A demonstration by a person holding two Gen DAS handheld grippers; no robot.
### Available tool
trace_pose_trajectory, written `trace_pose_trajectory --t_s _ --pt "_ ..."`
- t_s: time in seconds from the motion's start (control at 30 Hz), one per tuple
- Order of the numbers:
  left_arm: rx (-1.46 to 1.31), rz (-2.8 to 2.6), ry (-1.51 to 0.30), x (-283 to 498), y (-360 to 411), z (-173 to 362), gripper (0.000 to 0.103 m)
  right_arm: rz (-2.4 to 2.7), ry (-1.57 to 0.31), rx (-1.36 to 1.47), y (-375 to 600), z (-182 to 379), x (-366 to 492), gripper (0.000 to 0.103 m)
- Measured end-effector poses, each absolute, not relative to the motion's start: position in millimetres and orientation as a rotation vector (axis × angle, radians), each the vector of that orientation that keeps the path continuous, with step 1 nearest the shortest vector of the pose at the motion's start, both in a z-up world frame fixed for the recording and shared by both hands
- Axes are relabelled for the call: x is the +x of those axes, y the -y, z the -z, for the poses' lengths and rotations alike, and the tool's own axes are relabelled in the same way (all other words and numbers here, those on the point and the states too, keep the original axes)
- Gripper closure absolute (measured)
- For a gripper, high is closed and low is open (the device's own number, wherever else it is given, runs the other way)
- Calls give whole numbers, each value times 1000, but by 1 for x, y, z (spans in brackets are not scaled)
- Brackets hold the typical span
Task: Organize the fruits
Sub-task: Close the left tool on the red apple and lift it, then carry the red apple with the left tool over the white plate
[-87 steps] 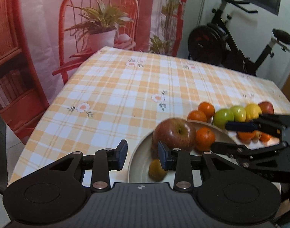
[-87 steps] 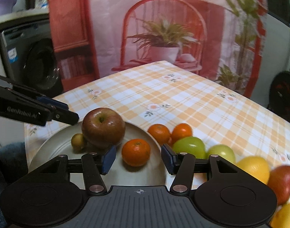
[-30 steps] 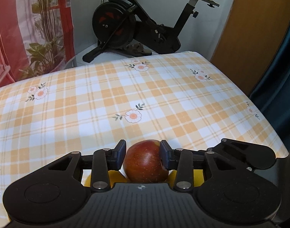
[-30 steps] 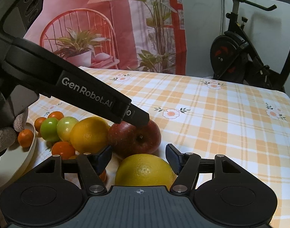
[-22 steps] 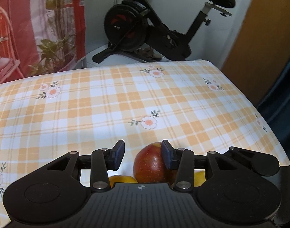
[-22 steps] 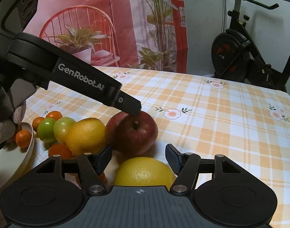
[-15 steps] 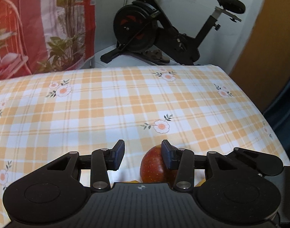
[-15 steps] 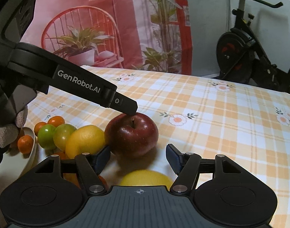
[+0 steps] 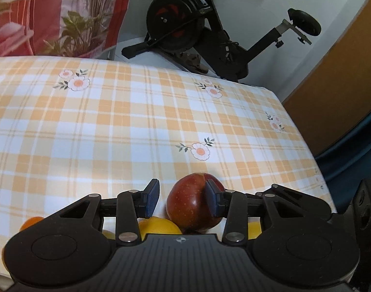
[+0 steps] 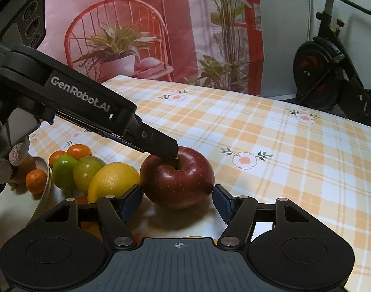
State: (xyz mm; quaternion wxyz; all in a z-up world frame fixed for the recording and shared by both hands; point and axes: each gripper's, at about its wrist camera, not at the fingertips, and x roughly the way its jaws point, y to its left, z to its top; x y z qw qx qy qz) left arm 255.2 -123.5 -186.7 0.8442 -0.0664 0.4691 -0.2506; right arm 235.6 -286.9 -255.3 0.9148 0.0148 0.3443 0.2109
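Note:
A red apple [image 10: 177,180] stands on the checked tablecloth [image 10: 270,133], touching a yellow lemon [image 10: 112,180] on its left. My left gripper [image 9: 181,200] hovers over the apple with its jaws closing. Its right pad overlaps the apple [image 9: 190,206] and its left pad stands apart from it. In the right wrist view one left fingertip [image 10: 169,150] rests on the apple's top by the stem. My right gripper [image 10: 177,202] is open, low behind the apple, with one pad on each side and neither seen pressing.
Two green fruits [image 10: 76,170] and small mandarins [image 10: 78,150] line up left of the lemon. A pale plate [image 10: 45,187] holding a mandarin sits at the far left beside a gloved hand [image 10: 5,168]. An exercise bike [image 9: 209,31] stands beyond the table's far edge.
The left gripper has slid left and rolled, so the apple went from centred between its pads to its right pad. The right gripper came forward around the apple; a yellow fruit slipped beneath it.

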Motion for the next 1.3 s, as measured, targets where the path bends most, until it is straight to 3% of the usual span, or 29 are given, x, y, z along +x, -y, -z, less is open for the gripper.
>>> trace_pose_trajectory --t_s 0.43,0.87,1.3 --pt "-145 573 -995 255 126 192 59 -444 -710 32 287 257 247 35" --pt "-133 598 -986 251 130 187 60 -425 -717 30 285 253 246 38" --pt "-136 597 -921 216 109 152 59 -436 -669 -2 268 215 217 38"
